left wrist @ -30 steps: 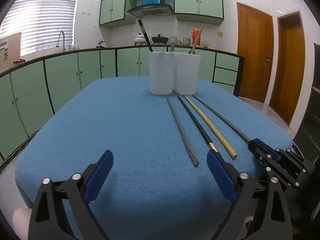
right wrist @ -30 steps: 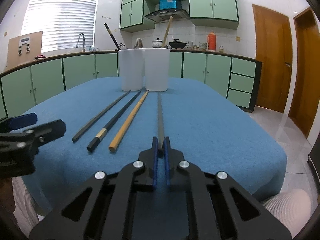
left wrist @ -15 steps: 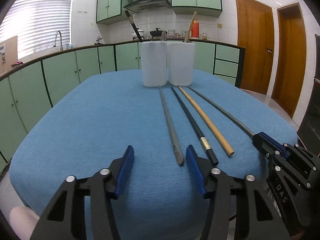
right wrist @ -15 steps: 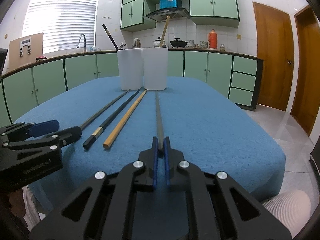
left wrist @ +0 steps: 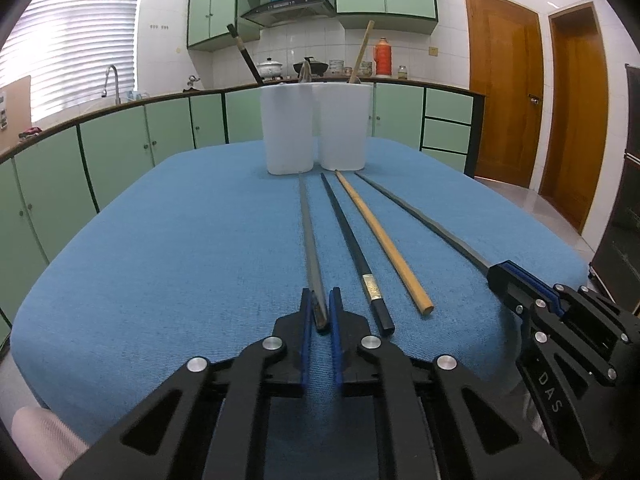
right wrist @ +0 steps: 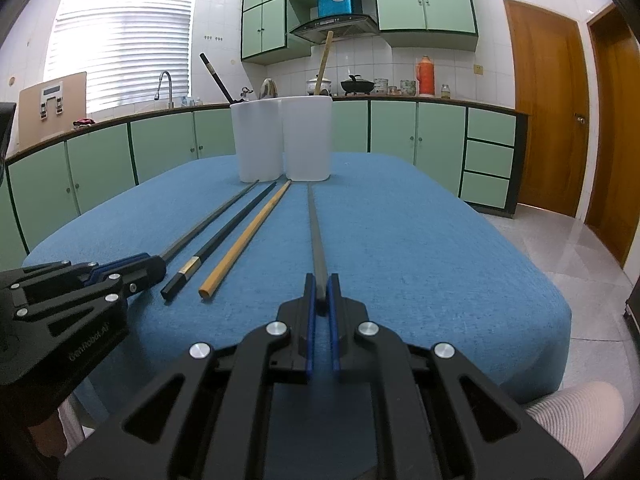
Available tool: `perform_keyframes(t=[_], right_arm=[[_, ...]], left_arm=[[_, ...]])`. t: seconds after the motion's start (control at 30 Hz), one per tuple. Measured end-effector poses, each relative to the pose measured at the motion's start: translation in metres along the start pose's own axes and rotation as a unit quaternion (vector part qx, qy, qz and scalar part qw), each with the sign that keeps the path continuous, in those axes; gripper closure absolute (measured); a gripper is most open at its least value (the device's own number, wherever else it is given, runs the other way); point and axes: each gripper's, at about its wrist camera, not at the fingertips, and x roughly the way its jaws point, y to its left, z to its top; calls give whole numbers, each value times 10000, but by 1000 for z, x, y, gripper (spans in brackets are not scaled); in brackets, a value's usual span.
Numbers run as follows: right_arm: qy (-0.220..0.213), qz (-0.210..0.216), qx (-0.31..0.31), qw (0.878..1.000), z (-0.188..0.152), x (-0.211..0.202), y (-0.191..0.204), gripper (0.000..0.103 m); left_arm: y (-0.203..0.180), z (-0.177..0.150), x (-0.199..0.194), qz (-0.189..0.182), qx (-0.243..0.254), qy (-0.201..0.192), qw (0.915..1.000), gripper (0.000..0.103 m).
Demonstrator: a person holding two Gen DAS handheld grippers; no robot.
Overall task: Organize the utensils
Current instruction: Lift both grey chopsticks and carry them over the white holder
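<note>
Tools (left wrist: 321,312) over blue tablecloth (left wrist: 180,240), green-cabinet kitchen.

The near end of the left grey chopstick (left wrist: 310,240) is hidden between the left gripper (left wrist: 321,312) tips. The right grey chopstick (right wrist: 316,232) ends hidden inside the right gripper (right wrist: 321,300). The two white cups (left wrist: 316,128) hide the bottoms of the sticks inside. Jars at the upper middle are too small to tell.

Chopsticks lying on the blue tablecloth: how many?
4, side by side: grey chopstick in the left gripper, black chopstick, wooden chopstick, dark grey chopstick in the right gripper. Others stand in the white cups.
</note>
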Motion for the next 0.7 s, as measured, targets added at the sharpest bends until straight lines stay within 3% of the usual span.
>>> perform_keyframes(t=[0.3, 0.5, 0.7], right_arm=[[-105, 52, -49, 9999, 7, -8, -4, 98], [-261, 164, -68, 9995, 29, -20, -12, 98], [-586, 232, -256, 9977, 73, -33, -16, 98]], left_arm=[[4, 6, -12, -13, -42, -151, 9999, 96], [10, 24, -37, 35, 2, -562, 9984, 96], [22, 58, -63, 62, -4, -1061, 9943, 97]])
